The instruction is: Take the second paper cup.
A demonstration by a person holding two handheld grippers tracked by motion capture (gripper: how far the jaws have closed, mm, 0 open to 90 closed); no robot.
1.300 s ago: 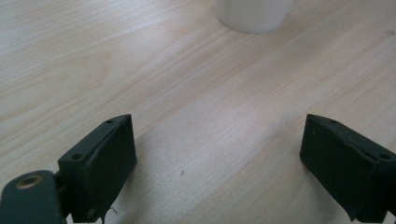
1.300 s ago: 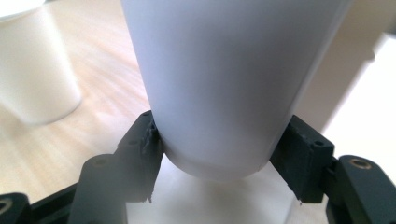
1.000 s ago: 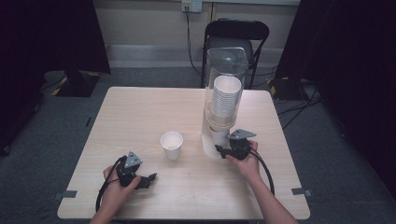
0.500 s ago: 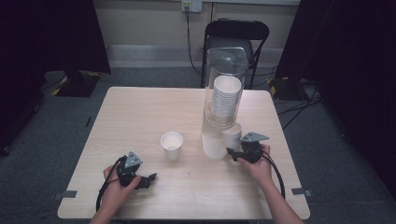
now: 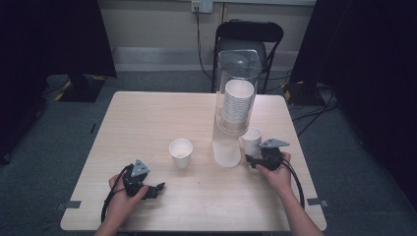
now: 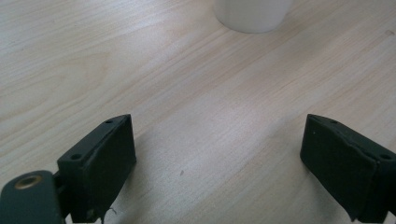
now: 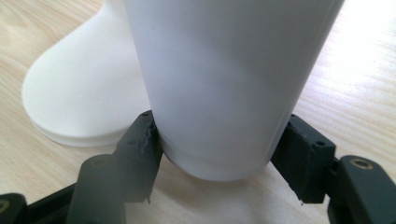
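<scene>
- The work in hand looks like drawing paper cups from the cup dispenser (image 5: 235,105), a clear tube on a white base standing on the bench (image 5: 147,113), and setting them out.
- One cup looks already delivered: the first cup (image 5: 181,152) stands upright and alone on the bench, left of the dispenser's base and apart from it.
- A second cup (image 5: 252,141) is in the right gripper (image 5: 252,161), just right of the dispenser's base; the right gripper view shows the jaws clamped on either side of its lower wall (image 7: 219,93), with the base just behind it.
- Whether this cup's bottom rests on the bench or hangs a little above it is hard to tell.
- The left gripper (image 5: 156,189) lies low on the bench, well left of the dispenser and nearer the person than the first cup, its jaws wide apart with nothing between them.
- What is left, as I judge it: carry the held cup clear of the dispenser and set it down; a tall stack of cups stays in the tube.
- No brand, label or writing can be read on the cups, the dispenser or the grippers.
</scene>
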